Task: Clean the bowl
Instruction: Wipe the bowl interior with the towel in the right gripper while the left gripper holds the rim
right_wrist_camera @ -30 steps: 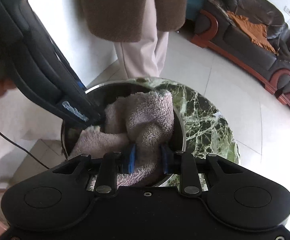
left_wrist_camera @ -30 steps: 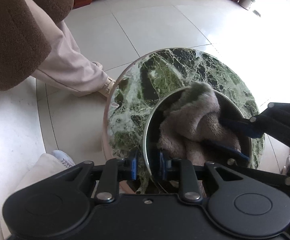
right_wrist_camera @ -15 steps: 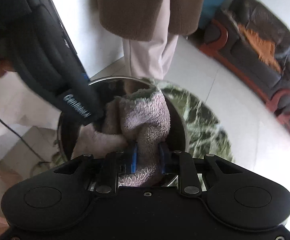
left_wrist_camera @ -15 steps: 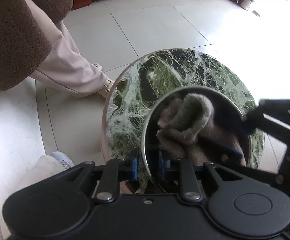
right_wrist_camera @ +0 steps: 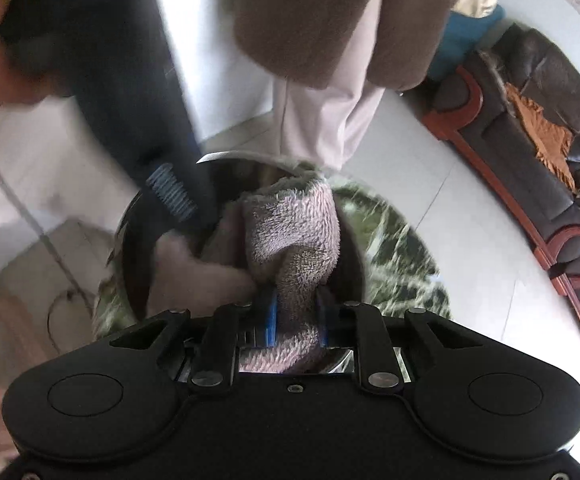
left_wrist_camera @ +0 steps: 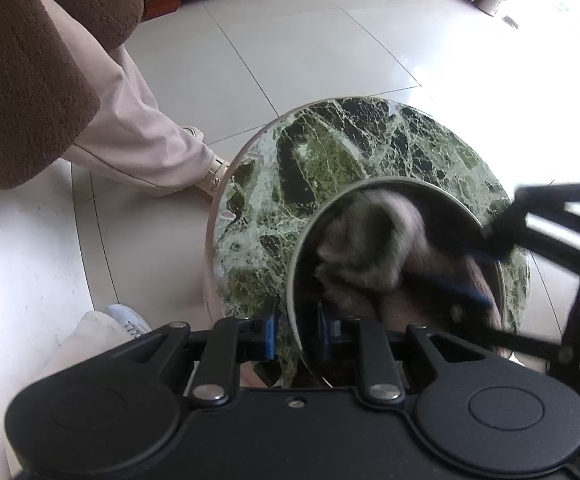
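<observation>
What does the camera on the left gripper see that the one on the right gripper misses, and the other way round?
Only the left wrist view shows the left gripper clamped on the bowl's rim, one finger outside and one inside, plus a shoe on the tiled floor.

Only the right wrist view shows the right gripper pinching the towel, and a dark sofa with an orange throw.

Both show the steel bowl on the green marble table, the towel inside it, and a person in a brown coat.
</observation>
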